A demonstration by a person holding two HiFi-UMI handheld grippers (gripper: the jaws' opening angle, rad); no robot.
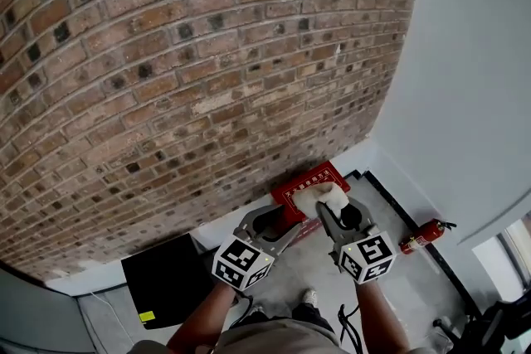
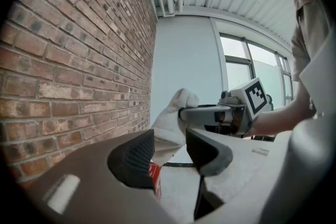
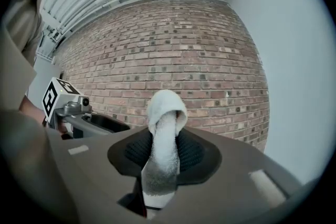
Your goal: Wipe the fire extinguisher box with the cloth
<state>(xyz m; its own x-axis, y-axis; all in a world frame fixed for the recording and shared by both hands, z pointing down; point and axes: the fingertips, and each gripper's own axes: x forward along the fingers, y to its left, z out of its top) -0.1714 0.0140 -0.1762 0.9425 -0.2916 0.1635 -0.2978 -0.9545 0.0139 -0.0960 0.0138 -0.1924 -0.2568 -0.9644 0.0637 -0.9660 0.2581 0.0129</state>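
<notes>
The red fire extinguisher box stands on the floor against the brick wall. My right gripper is shut on a white cloth, which hangs above the box's near edge. In the right gripper view the cloth is pinched between the pads and folds over above them. My left gripper is close beside it on the left, and its jaws stand open with nothing between them. The left gripper view shows the cloth and the right gripper just past the left gripper's jaws, with a sliver of the red box below.
A red fire extinguisher lies on the grey floor at the right, by a black strip along the pale wall. A black mat lies at the left by the wall's foot. The person's feet and cables show below the grippers.
</notes>
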